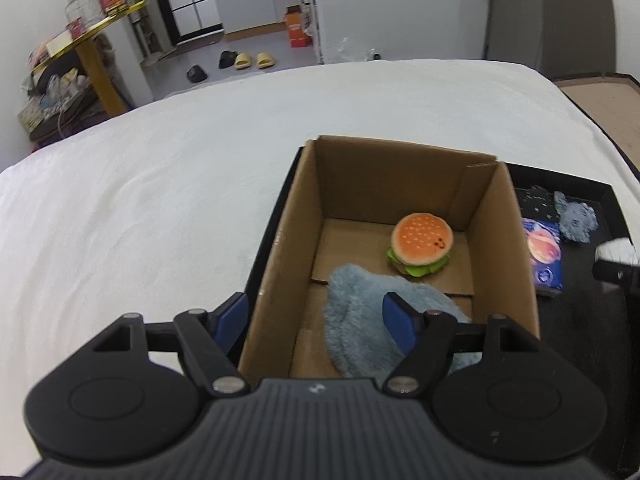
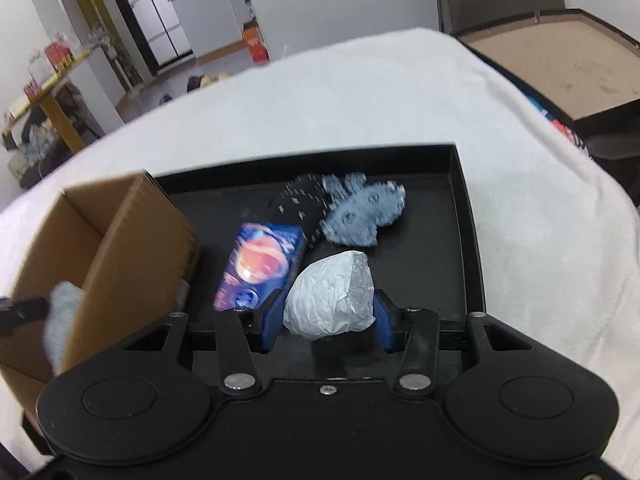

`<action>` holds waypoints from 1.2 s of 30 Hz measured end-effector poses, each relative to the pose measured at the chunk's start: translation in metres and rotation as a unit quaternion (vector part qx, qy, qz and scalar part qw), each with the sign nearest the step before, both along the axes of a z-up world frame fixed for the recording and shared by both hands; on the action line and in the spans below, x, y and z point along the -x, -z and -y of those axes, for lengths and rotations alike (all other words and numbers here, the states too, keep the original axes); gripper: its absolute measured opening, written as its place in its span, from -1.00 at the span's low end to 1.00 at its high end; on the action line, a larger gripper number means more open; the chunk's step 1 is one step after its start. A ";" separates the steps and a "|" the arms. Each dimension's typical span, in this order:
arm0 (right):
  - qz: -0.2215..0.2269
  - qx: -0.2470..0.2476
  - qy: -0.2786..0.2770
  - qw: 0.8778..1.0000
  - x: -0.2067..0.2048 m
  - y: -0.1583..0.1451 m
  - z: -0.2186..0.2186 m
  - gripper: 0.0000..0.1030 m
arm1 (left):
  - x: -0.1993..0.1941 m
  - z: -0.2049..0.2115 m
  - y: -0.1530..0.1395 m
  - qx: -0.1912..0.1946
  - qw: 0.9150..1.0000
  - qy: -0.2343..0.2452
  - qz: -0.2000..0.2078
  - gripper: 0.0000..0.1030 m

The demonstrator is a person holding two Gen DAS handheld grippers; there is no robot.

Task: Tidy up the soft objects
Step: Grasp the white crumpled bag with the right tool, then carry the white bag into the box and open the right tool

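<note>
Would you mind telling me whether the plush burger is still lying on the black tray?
No, the plush burger sits on the floor of the cardboard box, next to a fluffy grey-blue item, not on the black tray.

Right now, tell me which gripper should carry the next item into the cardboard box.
Right. The right gripper already clamps the white crumpled bundle over the black tray, beside the cardboard box. The left gripper is open and empty, straddling the box wall.
</note>
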State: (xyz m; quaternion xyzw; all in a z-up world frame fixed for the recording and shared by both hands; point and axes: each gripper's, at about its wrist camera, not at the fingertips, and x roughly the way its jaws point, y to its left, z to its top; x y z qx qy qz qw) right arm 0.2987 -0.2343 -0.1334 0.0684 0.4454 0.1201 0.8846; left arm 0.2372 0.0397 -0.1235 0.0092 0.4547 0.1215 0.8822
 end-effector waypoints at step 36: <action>0.078 0.014 -0.117 0.990 0.018 -0.083 -0.112 -0.11 | 0.013 -0.071 0.026 0.106 0.993 -0.015 0.047 0.31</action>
